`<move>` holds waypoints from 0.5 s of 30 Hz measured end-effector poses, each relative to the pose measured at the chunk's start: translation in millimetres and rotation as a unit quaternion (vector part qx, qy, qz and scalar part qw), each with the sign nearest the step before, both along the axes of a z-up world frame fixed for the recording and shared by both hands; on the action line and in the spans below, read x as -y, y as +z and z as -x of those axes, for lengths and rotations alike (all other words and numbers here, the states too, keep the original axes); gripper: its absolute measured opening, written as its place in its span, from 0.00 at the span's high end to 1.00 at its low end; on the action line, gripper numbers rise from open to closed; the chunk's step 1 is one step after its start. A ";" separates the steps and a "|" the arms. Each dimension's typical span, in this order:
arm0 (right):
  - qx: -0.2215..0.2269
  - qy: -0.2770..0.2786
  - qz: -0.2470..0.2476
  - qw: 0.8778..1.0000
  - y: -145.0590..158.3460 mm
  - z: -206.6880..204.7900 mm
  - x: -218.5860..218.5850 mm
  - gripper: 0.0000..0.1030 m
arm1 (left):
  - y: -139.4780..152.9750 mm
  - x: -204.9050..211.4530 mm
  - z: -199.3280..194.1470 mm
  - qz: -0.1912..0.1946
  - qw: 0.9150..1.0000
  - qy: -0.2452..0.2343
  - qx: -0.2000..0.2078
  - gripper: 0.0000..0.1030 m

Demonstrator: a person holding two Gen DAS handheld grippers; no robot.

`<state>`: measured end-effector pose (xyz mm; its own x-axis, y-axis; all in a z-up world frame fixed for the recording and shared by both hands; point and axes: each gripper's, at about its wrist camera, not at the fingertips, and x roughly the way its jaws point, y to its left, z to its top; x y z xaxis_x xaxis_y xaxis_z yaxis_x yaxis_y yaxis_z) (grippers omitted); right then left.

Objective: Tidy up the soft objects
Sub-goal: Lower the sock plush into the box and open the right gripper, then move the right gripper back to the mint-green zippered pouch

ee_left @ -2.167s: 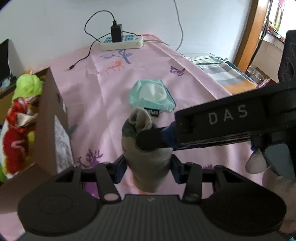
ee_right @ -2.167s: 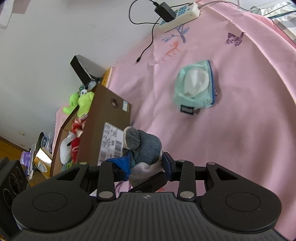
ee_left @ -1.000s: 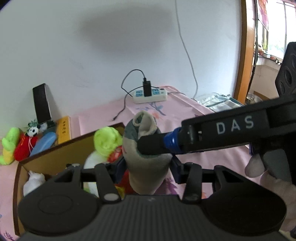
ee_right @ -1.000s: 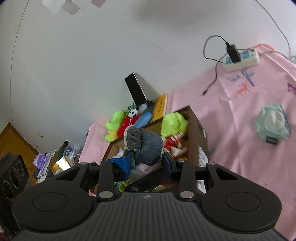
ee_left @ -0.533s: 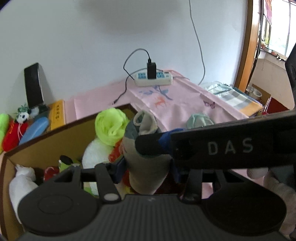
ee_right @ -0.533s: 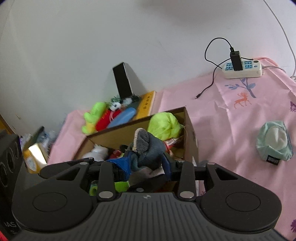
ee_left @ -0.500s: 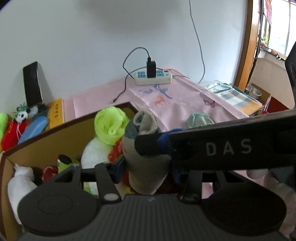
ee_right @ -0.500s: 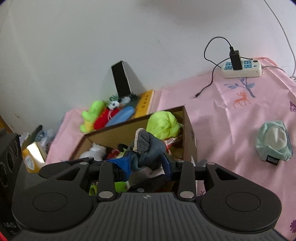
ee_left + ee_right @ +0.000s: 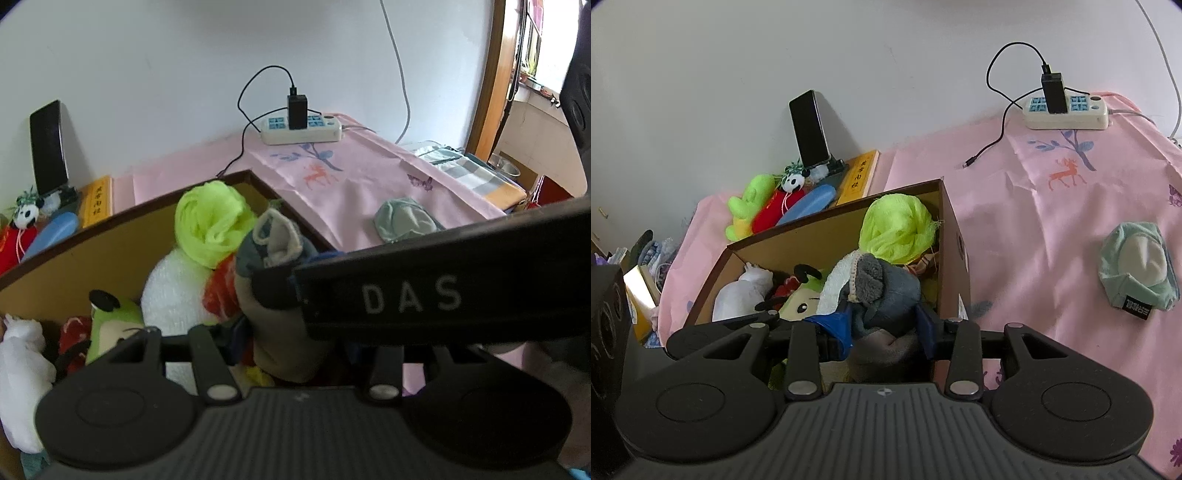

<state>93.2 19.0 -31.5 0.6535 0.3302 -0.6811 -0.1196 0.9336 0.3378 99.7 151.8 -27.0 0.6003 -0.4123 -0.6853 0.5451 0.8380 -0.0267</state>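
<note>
Both grippers hold one grey sock (image 9: 280,295) (image 9: 882,291) over the open cardboard box (image 9: 110,236) (image 9: 955,258). My left gripper (image 9: 291,332) is shut on its lower part; my right gripper (image 9: 884,325) is shut on it from the side, its arm crossing the left wrist view. The box holds a lime-green cloth (image 9: 895,227), a white plush (image 9: 738,291), a green frog toy (image 9: 114,321) and red items. A mint-green pouch (image 9: 1137,266) (image 9: 404,219) lies on the pink cloth right of the box.
A power strip (image 9: 1065,107) with a black charger sits at the back by the wall. A phone on a stand (image 9: 809,129), a yellow box (image 9: 858,177) and plush toys (image 9: 764,203) lie behind the box. A speaker (image 9: 605,332) stands at the left.
Both grippers carried the sock from the pink cloth up and over to the box, and now hold it lower, just above the toys inside.
</note>
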 end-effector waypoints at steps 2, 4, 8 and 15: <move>-0.001 -0.001 -0.005 1.000 0.1 0.2 1.0 0.78 | 0.0 -1.0 -1.3 0.001 1.000 0.000 -0.004 0.55; -0.003 -0.004 -0.022 1.000 1.4 1.0 5.2 0.78 | 1.5 -2.0 -1.8 0.000 1.000 0.001 -0.007 0.52; -0.008 -0.015 -0.047 0.999 4.2 6.2 14.5 0.78 | 6.6 -6.0 2.6 0.009 1.000 0.005 -0.011 0.48; 0.018 -0.017 -0.056 0.998 16.1 20.9 17.9 0.78 | 18.6 -12.5 18.9 0.011 1.000 0.009 0.002 0.45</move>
<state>72.2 1.1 -15.4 0.6893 0.3805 -0.6165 -0.1031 0.8938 0.4364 80.8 164.3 -8.4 0.6104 -0.4156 -0.6743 0.5297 0.8471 -0.0427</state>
